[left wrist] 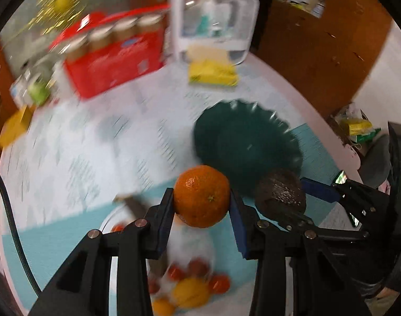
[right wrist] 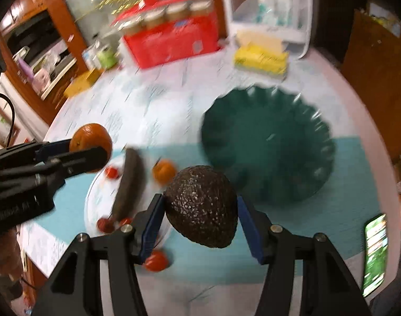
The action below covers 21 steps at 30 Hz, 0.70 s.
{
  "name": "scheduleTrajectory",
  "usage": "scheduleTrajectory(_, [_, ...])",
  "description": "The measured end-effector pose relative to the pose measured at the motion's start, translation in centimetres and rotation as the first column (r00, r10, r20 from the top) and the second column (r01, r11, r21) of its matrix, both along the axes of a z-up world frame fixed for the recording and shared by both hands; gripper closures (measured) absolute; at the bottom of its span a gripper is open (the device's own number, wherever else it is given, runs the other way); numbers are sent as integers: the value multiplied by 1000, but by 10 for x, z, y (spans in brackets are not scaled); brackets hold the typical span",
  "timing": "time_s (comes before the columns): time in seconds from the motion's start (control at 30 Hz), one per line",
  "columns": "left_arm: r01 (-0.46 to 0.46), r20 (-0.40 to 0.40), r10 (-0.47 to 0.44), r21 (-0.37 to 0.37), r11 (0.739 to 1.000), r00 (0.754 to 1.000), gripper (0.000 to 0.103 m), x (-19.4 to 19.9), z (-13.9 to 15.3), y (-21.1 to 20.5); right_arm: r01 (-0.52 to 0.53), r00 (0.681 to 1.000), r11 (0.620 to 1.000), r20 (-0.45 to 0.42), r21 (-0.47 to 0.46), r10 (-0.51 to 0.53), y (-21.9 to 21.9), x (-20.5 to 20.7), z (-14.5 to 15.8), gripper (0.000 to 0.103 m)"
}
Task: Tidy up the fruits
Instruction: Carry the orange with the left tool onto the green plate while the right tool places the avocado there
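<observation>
My left gripper (left wrist: pixel 202 201) is shut on an orange (left wrist: pixel 202 196) and holds it above the table; it also shows in the right wrist view (right wrist: pixel 91 142). My right gripper (right wrist: pixel 200 210) is shut on a dark avocado (right wrist: pixel 203 206), also seen in the left wrist view (left wrist: pixel 280 193). A dark green scalloped plate (right wrist: pixel 268 144) lies on the table beyond both grippers, with nothing on it; it also shows in the left wrist view (left wrist: pixel 245 137). Below, a white plate (right wrist: pixel 95 200) holds a dark long fruit (right wrist: pixel 129 181), small red fruits and another orange (right wrist: pixel 163 171).
A red box (right wrist: pixel 174 39) with jars on top, a yellow packet (right wrist: pixel 261 58) and a clear white container (right wrist: pixel 268 8) stand at the table's far side. A phone (right wrist: pixel 375 252) lies at the right edge. Yellow and red fruits (left wrist: pixel 192 289) lie below the left gripper.
</observation>
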<state>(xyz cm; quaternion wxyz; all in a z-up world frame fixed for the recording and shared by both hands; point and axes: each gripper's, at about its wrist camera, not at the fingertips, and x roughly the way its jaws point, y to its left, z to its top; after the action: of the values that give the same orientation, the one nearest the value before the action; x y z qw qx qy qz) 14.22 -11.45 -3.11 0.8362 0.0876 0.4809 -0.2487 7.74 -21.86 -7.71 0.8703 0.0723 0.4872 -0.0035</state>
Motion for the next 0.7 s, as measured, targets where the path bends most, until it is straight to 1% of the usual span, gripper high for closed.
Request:
scheduleTrajectory(0.07, [17, 9, -17, -3, 1000, 1000, 64, 11, -3, -27, 55, 998, 998, 17, -25, -54, -23, 13, 4, 46])
scheduleTrajectory(0.17, [19, 0, -19, 1, 1000, 1000, 64, 37, -19, -69, 108, 994, 994, 13, -33, -107, -51, 30, 0, 46])
scheduleTrajectory(0.3, [-4, -30, 5, 26, 1000, 1000, 64, 64, -48, -104, 149, 988, 987, -24, -58, -151, -86, 56, -20, 46])
scheduleTrajectory(0.43, [-33, -83, 38, 61, 998, 996, 64, 85, -79, -120, 165, 983, 984, -65, -71, -170, -109, 76, -45, 45])
scheduleTrajectory(0.5, [-47, -107, 55, 79, 996, 993, 63, 92, -94, -120, 168, 981, 983, -90, -72, -174, -117, 84, -58, 45])
scheduleTrajectory(0.53, [-54, -116, 64, 84, 995, 991, 63, 93, -98, -120, 166, 979, 984, -104, -71, -173, -120, 88, -64, 45])
scheduleTrajectory(0.57, [-66, -127, 75, 72, 995, 989, 63, 95, -101, -120, 162, 979, 984, -116, -69, -169, -122, 91, -69, 45])
scheduleTrajectory(0.6, [-67, -134, 77, 75, 995, 988, 62, 97, -104, -121, 149, 983, 985, -91, -84, -157, -121, 91, -68, 44])
scheduleTrajectory(0.7, [-72, -127, 86, 115, 991, 988, 59, 97, -107, -122, 105, 990, 985, -82, -133, -117, -113, 94, -66, 44])
